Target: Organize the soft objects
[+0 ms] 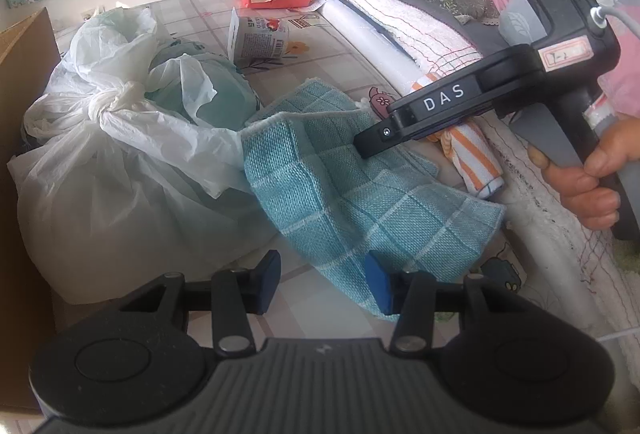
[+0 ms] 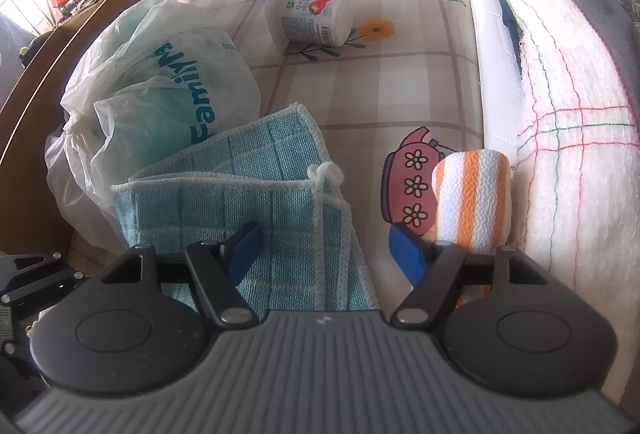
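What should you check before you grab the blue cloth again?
1. Right gripper open: ok, its jaws stand wide with nothing pressed between them.
2. Left gripper free of the blue cloth: cannot tell; one pad sits right at the cloth's edge.
3. Blue cloth folded: ok, it lies doubled over on the table.
4. Blue cloth clear of the plastic bag: not ok, it leans against the bag.
5. Striped cloth out of the way: ok, it lies rolled up to the side, apart from the blue cloth.
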`<state>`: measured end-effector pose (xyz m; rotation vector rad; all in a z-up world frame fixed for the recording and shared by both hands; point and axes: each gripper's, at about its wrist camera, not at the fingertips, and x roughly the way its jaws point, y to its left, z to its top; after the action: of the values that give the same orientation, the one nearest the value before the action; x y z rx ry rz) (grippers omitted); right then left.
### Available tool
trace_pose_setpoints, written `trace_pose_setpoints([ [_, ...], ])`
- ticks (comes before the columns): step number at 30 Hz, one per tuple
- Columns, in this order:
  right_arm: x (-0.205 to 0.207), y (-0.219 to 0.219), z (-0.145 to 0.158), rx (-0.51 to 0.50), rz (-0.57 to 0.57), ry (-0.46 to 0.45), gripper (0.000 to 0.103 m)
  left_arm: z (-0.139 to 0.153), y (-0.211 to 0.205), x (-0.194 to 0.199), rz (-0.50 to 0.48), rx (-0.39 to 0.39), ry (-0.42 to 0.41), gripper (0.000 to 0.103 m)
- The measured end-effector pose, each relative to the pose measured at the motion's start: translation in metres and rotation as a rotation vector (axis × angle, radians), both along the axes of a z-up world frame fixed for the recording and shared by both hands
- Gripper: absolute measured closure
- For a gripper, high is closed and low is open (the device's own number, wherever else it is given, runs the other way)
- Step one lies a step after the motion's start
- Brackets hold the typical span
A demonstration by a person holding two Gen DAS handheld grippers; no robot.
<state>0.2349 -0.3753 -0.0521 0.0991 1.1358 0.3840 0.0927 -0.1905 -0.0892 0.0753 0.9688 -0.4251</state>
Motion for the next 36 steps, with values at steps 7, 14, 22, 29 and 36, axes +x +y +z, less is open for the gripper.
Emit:
trace_pose_setpoints([
  [7,-0.003,0.011,-0.003,-0.050,0.035,0.001,0.033,-0.007,0.005,0.008,0.022,-0.026,0.033,0.055],
  [14,-0.016,0.019,-0.002,-0.069,0.047,-0.018,0.064,-0.010,0.010,0.013,0.051,-0.091,0.055,0.055],
  [22,-0.029,0.011,0.013,-0.016,-0.009,-0.048,0.095,-0.008,0.016,0.011,0.059,-0.143,0.043,0.060],
  [29,-0.067,0.012,0.061,0.148,0.039,-0.149,0.095,-0.006,0.018,0.010,0.042,-0.179,0.035,0.060],
  [36,-0.064,0.019,0.047,0.294,0.045,-0.023,0.095,0.000,0.016,0.002,-0.013,-0.234,0.007,0.057],
])
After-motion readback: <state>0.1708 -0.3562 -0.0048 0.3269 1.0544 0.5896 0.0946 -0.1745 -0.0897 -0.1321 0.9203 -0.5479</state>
